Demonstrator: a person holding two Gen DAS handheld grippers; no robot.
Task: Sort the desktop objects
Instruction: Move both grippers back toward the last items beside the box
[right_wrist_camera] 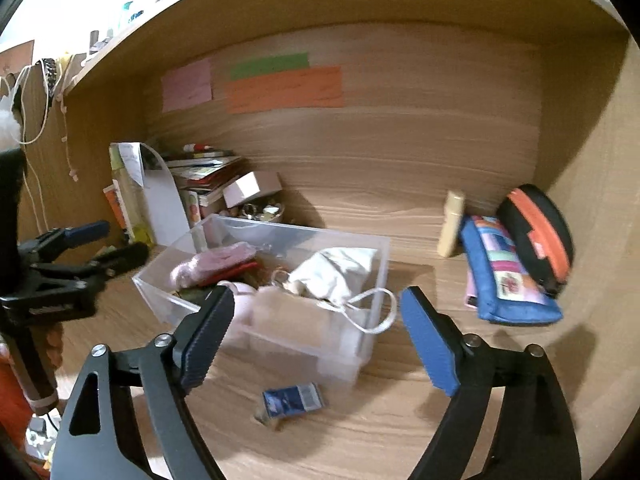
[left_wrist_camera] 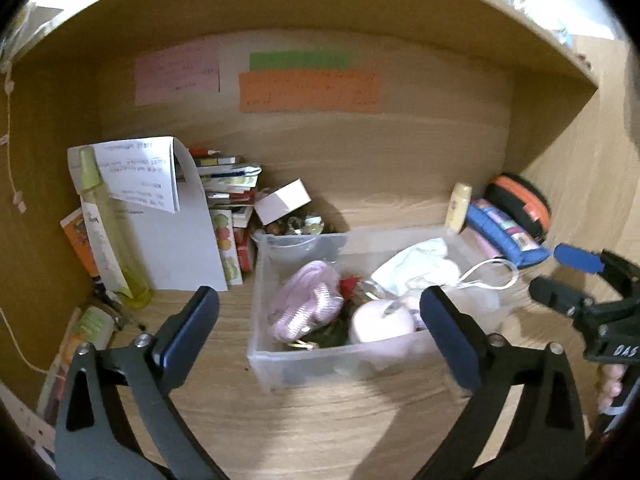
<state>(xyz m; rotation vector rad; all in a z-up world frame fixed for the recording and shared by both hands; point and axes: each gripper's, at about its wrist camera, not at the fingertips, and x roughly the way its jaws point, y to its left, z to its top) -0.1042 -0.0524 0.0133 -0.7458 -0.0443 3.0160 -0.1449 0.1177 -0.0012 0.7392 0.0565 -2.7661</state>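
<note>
While the left gripper (left_wrist_camera: 320,320) hangs with jaws wide apart and empty over the clear bin (left_wrist_camera: 256,280) of odds and ends, the right gripper (right_wrist_camera: 316,320) is likewise spread and empty, a small blue box (right_wrist_camera: 292,400) lying on the desk (right_wrist_camera: 360,440) just before the bin

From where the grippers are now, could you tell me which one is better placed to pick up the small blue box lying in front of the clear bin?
Right. The small blue box lies just ahead of the open right gripper; the left gripper faces the clear bin.
</note>
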